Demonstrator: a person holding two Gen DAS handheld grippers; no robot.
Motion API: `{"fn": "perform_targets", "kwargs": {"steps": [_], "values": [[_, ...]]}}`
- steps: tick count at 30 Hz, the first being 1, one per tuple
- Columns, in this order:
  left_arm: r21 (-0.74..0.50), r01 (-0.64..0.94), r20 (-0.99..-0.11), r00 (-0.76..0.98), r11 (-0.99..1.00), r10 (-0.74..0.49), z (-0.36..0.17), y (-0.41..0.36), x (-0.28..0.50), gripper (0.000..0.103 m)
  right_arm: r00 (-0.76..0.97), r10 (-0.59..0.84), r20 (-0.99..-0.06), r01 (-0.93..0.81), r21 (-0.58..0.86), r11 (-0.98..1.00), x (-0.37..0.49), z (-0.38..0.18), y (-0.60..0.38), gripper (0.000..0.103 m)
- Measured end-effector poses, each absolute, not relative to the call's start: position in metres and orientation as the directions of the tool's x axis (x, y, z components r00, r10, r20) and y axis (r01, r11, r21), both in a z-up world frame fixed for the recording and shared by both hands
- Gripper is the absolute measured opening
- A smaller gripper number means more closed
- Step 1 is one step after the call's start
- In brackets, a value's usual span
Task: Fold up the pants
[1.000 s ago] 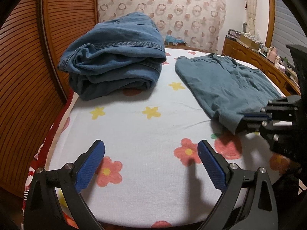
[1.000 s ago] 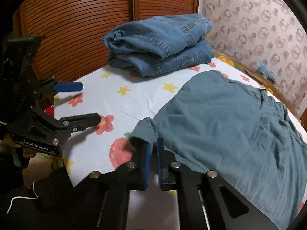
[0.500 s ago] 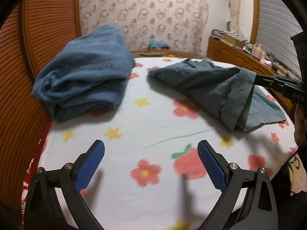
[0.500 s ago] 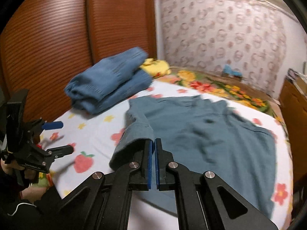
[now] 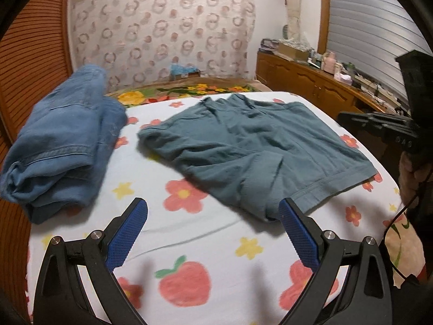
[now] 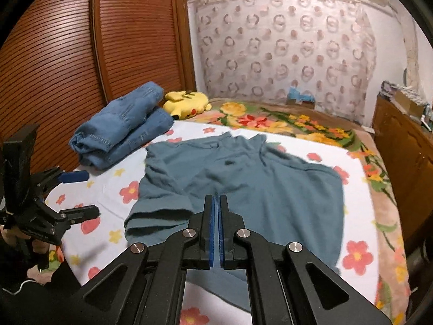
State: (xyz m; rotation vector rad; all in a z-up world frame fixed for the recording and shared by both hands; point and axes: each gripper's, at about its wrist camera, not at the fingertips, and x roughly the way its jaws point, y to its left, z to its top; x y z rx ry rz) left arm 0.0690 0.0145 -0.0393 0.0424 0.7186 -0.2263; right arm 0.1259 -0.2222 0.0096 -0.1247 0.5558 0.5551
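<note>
Teal-grey pants (image 5: 254, 146) lie on the flowered bed sheet (image 5: 189, 243), folded over on themselves; they also show in the right wrist view (image 6: 270, 189). My left gripper (image 5: 213, 230) is open and empty, just short of the pants' near hem. My right gripper (image 6: 216, 227) has its jaws pressed together above the pants; I see no cloth between the pads. It shows at the right edge of the left wrist view (image 5: 379, 124), clear of the cloth.
A folded stack of blue jeans (image 5: 59, 146) sits at the left near the wooden slatted doors (image 6: 81, 67). A yellow plush toy (image 6: 186, 103) lies behind it. A wooden dresser (image 5: 311, 81) with clutter runs along the right side of the bed.
The right gripper carried the pant leg hem up and over the pants, and the leg now lies folded flat. The left gripper swung right toward the pants' near hem.
</note>
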Motion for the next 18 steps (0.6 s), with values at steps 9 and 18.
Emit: {"fn": "perform_targets", "kwargs": {"steps": [9,18], "values": [[-0.043,0.277,-0.699,0.678,0.96,-0.227,-0.053,-0.012,0.083,0.098,0.611,0.492,-0.62,-0.607,0.031,0.794,0.134,-0.016,-0.199,0.035],[-0.004,0.273,-0.732,0.654,0.962,-0.189,-0.064,-0.019,0.091,0.098,0.578,0.44,-0.688,-0.639,-0.046,0.768,0.153,-0.014,-0.179,0.035]]}}
